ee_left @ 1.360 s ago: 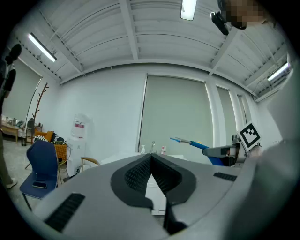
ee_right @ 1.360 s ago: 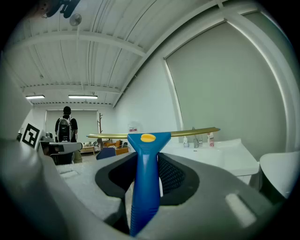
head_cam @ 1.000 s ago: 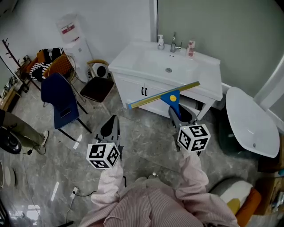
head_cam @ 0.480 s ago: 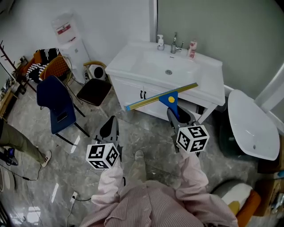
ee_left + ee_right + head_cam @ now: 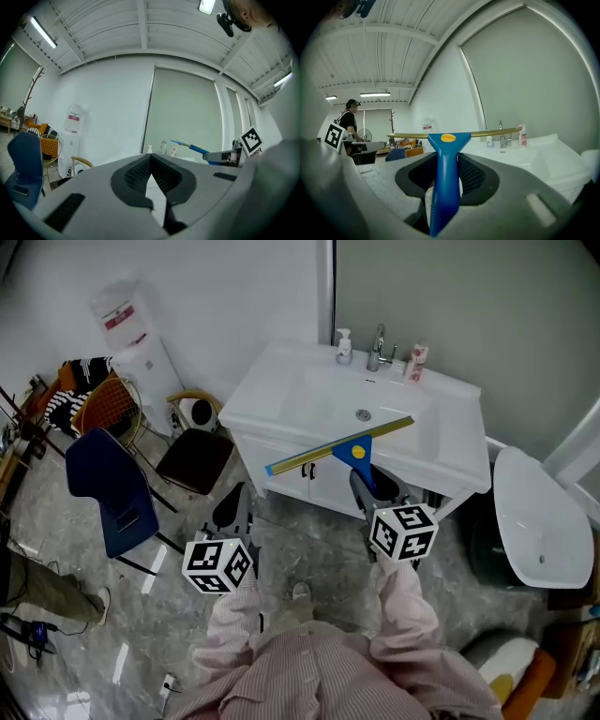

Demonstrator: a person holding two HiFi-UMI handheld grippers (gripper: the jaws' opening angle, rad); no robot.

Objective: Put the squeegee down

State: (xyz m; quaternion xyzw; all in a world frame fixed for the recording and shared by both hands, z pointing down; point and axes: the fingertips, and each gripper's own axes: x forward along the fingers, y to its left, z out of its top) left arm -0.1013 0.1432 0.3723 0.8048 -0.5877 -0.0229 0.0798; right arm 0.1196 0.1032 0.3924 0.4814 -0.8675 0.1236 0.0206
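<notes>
The squeegee has a blue handle (image 5: 362, 457) and a long yellow blade (image 5: 319, 454). My right gripper (image 5: 373, 482) is shut on the handle, and the blade is held level over the front of the white washbasin (image 5: 281, 381). In the right gripper view the handle (image 5: 444, 187) stands up between the fingers (image 5: 471, 174), with the blade (image 5: 497, 133) across the top. My left gripper (image 5: 234, 505) hangs to the left over the floor. Its jaws meet at the tips in the left gripper view (image 5: 150, 158), with nothing between them.
A faucet (image 5: 380, 348), a soap bottle (image 5: 344, 345) and a pink tube (image 5: 417, 360) stand at the basin's back. A toilet (image 5: 539, 521) is at the right. A brown chair (image 5: 195, 451), a blue chair (image 5: 108, 488) and a water dispenser (image 5: 131, 343) stand at the left.
Both grippers moved forward toward the washbasin. The squeegee blade, earlier in front of the cabinet, now reaches over the basin's front edge. The right grip has not changed.
</notes>
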